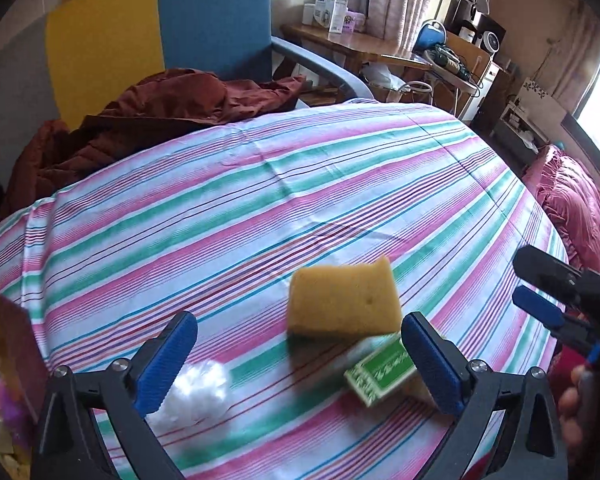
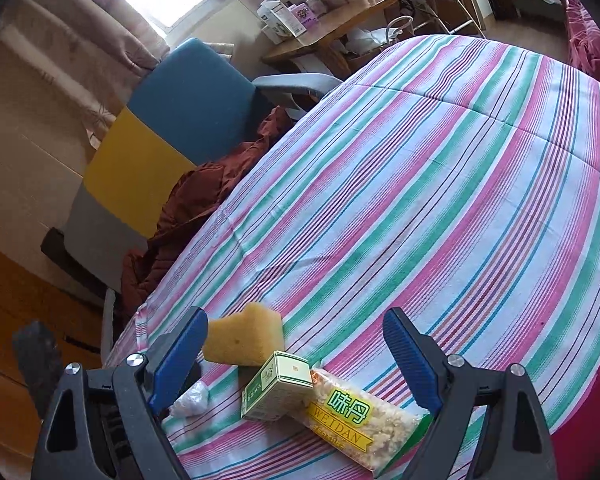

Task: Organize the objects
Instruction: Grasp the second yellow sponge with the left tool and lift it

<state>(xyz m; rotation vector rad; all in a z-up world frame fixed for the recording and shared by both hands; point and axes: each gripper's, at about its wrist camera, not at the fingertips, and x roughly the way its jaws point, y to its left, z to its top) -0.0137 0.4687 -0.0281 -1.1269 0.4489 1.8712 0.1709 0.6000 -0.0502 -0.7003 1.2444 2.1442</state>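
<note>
A yellow sponge leans on a green and white carton on the striped tablecloth. A clear WEIDAN snack packet lies beside the carton. A small white plastic bag lies to the left. My left gripper is open and empty, just short of the sponge and carton. My right gripper is open and empty above the carton and packet; it also shows at the right edge of the left wrist view.
A brown box with items stands at the table's left edge. A blue and yellow armchair with a rust-red jacket is behind the table. A wooden desk and pink bedding lie beyond.
</note>
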